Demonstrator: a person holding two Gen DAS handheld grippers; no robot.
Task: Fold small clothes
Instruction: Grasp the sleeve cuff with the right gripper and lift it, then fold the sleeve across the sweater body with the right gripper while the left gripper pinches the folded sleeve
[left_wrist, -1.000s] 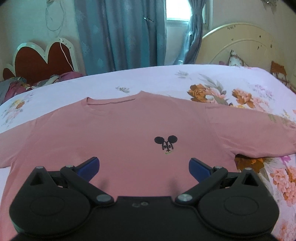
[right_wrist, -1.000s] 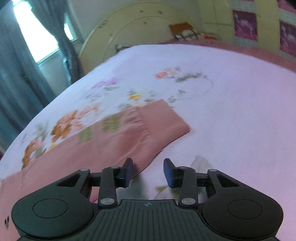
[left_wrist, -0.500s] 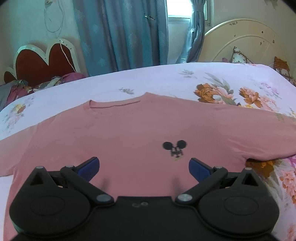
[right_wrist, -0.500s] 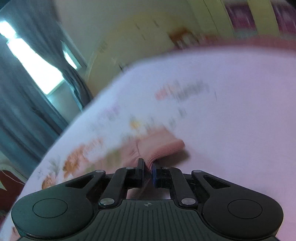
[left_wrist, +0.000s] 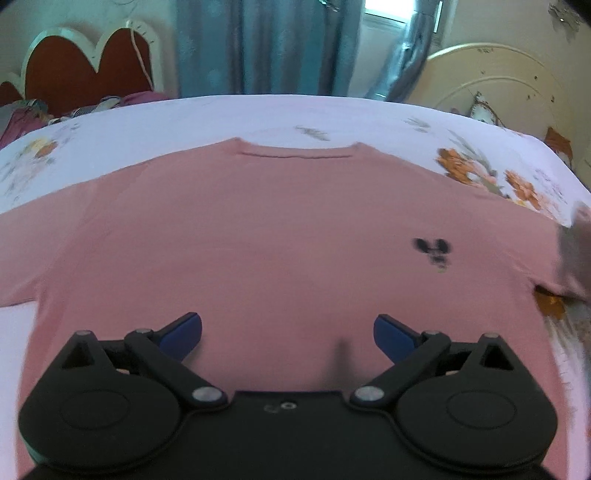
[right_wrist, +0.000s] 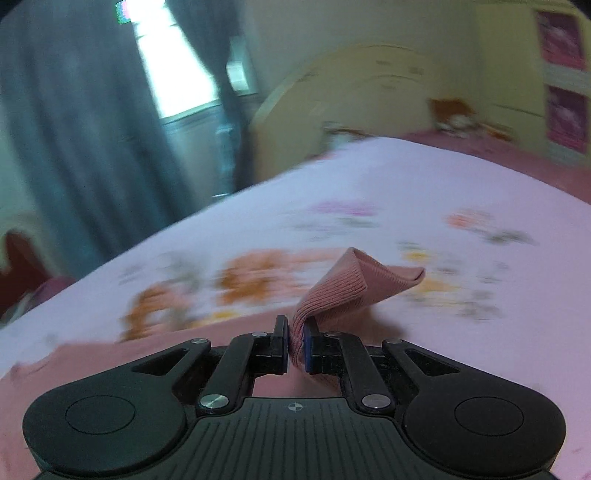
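Shirt (left_wrist: 280, 236) lies flat on the bed (left_wrist: 258, 114); right gripper (right_wrist: 295, 341), angled down, jaws pinching its sleeve cuff (right_wrist: 347, 284) lifted; left gripper (left_wrist: 288, 332) hovers above the hem, jaws wide apart.

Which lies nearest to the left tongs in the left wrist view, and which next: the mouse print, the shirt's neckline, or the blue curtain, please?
1. Mouse print, on the shirt, right of the left tongs.
2. Neckline, at the shirt's far edge.
3. Blue curtain, beyond the bed.
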